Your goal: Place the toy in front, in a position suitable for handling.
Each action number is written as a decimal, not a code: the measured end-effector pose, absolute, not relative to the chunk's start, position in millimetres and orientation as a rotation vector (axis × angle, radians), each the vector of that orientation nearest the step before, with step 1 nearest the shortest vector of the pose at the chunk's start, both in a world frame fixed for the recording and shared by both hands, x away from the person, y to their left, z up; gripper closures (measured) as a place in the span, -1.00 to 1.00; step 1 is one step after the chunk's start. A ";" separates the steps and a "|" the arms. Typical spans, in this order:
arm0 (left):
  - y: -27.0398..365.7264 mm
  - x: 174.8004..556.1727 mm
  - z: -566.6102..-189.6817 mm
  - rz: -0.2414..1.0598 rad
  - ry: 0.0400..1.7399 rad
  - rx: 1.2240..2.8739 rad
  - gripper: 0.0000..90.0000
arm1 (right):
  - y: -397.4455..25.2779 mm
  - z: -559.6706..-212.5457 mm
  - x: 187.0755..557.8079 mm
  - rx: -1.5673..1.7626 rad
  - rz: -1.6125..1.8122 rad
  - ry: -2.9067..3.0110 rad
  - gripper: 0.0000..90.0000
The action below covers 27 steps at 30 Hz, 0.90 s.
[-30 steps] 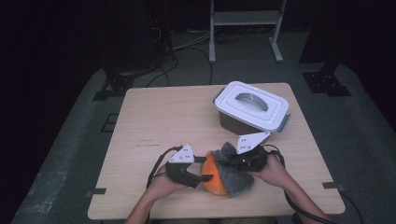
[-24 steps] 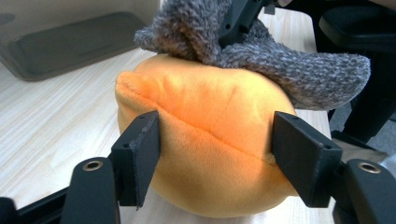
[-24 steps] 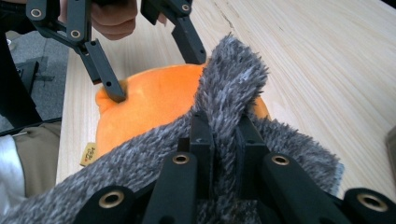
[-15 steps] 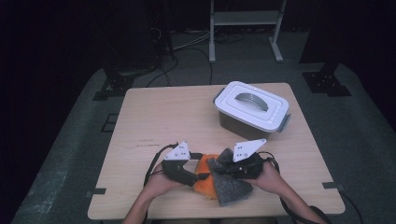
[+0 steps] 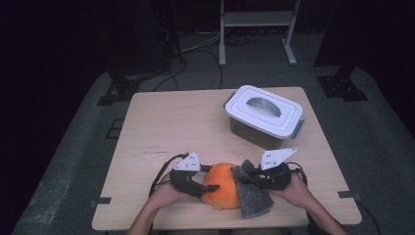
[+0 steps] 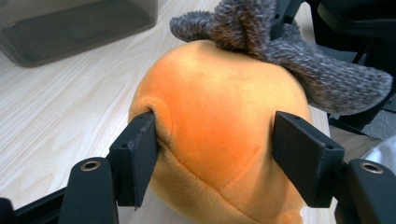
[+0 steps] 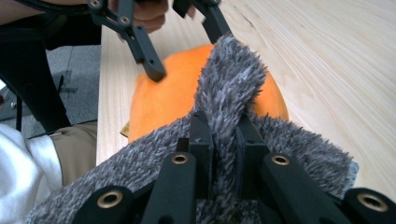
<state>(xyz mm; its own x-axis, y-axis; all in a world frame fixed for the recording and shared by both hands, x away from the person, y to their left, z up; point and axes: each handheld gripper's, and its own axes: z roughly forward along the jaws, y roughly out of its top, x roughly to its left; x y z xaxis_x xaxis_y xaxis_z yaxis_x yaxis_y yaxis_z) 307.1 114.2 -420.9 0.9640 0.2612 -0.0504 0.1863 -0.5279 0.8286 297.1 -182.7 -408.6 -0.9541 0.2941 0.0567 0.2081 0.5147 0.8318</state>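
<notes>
An orange plush ball [image 5: 221, 185] is seen lying on the bench [image 5: 195, 127] near its front edge, between the two hands. A grey fuzzy cloth [image 5: 250, 193] is draped against its right side, touching it and partly laid over its top, as the left gripper view shows [image 6: 299, 60].

The ball [image 6: 219, 135] is clasped by the left hand-held gripper [image 6: 224, 154]: its two black jaws are set wide on either flank of the plush, and the one at the left of that view is pressed into the fabric so that a dent is made. In the right gripper view the same jaws [image 7: 182, 42] are seen resting on the far side of the ball [image 7: 173, 93].

The cloth [image 7: 229, 98] is pinched by the right hand-held gripper [image 7: 224, 140], whose jaws are closed tight on a raised fold of it.

Farther back and to the right on the bench, well apart from the ball, a grey box with a white handled lid [image 5: 264, 111] is seen closed.
</notes>
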 end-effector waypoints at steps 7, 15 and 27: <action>119.0 312.0 -410.5 0.067 0.338 2.114 -0.52 | -173.0 -413.4 293.9 0.407 1.437 2.659 0.77; 116.2 321.6 -419.8 -0.056 0.373 2.171 -0.78 | -151.9 -414.3 282.6 0.239 1.446 2.698 0.77; 113.0 321.8 -417.1 0.140 0.328 2.092 0.04 | -160.9 -380.2 309.6 0.342 1.525 2.547 0.77</action>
